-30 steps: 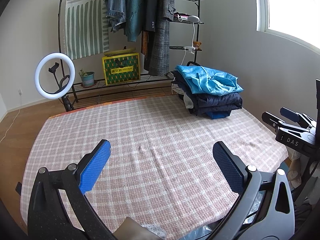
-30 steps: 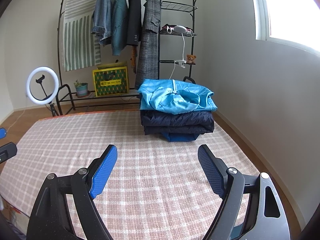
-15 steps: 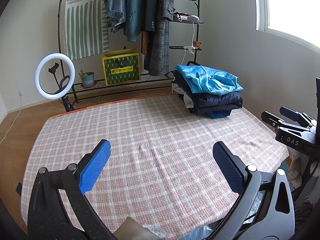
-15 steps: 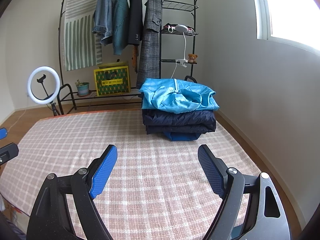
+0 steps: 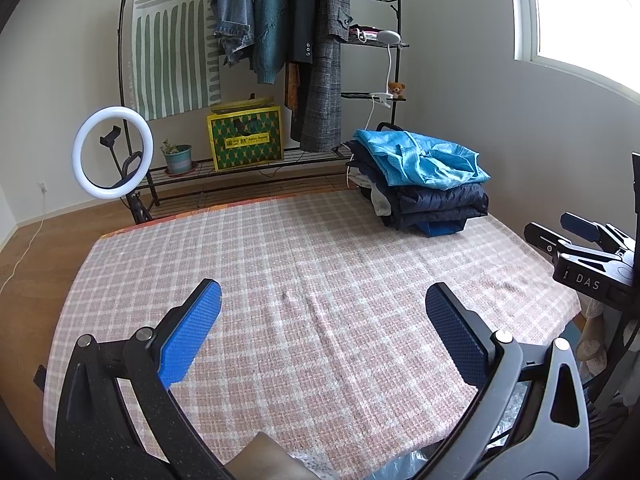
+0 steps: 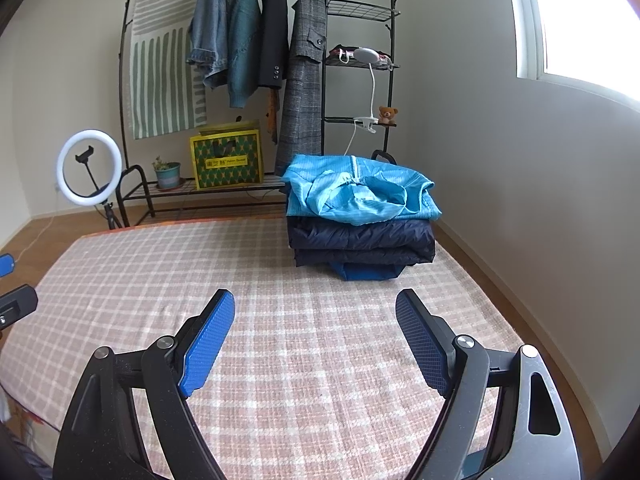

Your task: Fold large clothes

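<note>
Both units inspected; the left hand-held gripper [image 5: 322, 312] hangs over the checked cloth [image 5: 320, 264] that covers the desk, jaws spread wide, nothing between them; the right hand-held gripper [image 6: 315, 322] likewise, jaws apart and empty, pointed toward the stack of folded clothes [image 6: 360, 224] at the far right of the desk.

Task items: the stack stands squared on the cloth, a light blue jacket [image 6: 356, 194] on top, dark padded garments beneath, a blue piece at the bottom; no unfolded garment lies on the working area. Judgement: the step in hand is fetching the next piece; further garments hang on the clothes rack [image 6: 260, 40] behind the desk, though whether they are meant for folding cannot be told. Recommended practice: grip the next garment at both shoulders, lay it flat in the middle of the cloth well apart from the stack, smooth it before the first fold.

Containers: a yellow box [image 5: 245, 138] on the rack's lower shelf, contents hidden; a small pot [image 5: 178, 158] beside it, holding a plant.
</note>
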The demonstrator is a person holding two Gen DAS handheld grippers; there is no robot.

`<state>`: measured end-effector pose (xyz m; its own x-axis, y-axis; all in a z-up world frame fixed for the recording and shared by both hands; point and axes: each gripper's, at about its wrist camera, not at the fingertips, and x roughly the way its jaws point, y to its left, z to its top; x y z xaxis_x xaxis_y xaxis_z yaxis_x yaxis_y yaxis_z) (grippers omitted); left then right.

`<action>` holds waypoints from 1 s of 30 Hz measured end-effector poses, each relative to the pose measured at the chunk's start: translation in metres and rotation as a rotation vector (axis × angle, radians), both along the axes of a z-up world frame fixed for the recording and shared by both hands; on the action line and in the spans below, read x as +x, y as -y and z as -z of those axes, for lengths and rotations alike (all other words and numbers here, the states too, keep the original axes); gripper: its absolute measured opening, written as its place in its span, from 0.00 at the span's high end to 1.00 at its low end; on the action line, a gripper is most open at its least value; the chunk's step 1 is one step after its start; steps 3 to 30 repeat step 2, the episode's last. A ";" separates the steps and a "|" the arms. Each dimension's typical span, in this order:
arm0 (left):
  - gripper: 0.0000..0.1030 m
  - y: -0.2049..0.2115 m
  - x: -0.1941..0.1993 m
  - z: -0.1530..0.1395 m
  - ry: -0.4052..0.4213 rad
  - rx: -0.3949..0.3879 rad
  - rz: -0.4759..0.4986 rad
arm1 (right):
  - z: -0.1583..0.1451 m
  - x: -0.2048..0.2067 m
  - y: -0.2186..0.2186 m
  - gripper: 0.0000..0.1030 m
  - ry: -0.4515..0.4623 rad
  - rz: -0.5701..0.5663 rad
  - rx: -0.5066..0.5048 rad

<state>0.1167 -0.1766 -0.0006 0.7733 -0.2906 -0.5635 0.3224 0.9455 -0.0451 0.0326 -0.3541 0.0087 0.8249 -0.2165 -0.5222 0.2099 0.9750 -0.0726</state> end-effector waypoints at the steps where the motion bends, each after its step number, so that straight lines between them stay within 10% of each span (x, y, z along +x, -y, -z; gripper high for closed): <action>1: 0.00 -0.001 0.001 0.000 -0.005 -0.003 -0.001 | 0.000 0.000 0.000 0.20 0.000 0.000 0.000; 30: 0.00 -0.003 0.004 0.000 -0.009 -0.006 -0.005 | 0.000 0.000 0.000 0.20 -0.001 0.000 0.000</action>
